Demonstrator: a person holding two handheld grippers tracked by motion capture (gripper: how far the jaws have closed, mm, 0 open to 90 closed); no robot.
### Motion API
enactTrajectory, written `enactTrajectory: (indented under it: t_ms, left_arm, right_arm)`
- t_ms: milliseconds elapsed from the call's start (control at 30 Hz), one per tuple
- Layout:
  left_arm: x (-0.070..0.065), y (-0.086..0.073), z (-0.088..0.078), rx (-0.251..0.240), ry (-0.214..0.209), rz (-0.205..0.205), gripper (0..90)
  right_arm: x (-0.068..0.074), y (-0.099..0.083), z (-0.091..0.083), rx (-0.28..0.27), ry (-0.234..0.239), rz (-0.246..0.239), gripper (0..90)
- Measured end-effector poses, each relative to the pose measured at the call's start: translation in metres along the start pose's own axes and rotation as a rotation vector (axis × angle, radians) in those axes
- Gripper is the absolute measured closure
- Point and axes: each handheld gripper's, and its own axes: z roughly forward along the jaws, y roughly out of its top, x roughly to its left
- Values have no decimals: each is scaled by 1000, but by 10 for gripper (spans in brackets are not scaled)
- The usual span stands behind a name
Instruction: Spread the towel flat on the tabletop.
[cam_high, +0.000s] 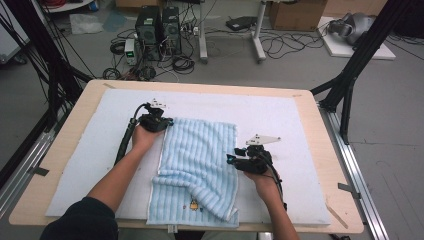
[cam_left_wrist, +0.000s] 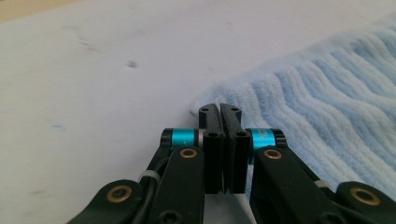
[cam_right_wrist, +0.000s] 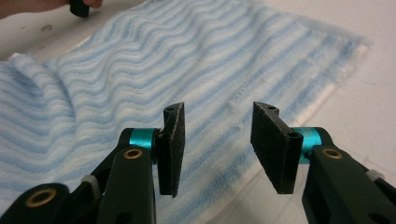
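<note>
The blue striped towel (cam_high: 197, 167) lies partly folded in the middle of the white mat (cam_high: 75, 165) on the surface (cam_high: 320, 150), its near right corner turned over. The left tongs (cam_left_wrist: 223, 112) sit at the towel's far left corner, jaws pressed together; whether cloth is pinched between them cannot be told. The right tongs (cam_right_wrist: 217, 144) hover over the towel's right edge, jaws apart, holding nothing.
</note>
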Motion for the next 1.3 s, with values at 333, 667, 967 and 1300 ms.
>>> enactTrajectory:
  t_ms: [333,667,967,1300]
  left_arm:
    - [13,-3,4,-22,-6,-48,869]
    - [16,-4,6,-20,-21,-67,871]
    - [16,8,21,-18,-15,-77,873]
    - [11,42,36,-88,40,-47,867]
  right_arm:
    - [-27,27,25,-11,-142,42,533]
    - [-56,59,85,104,-244,60,557]
    - [-76,73,98,90,-313,18,870]
    - [-95,98,99,-9,-472,61,853]
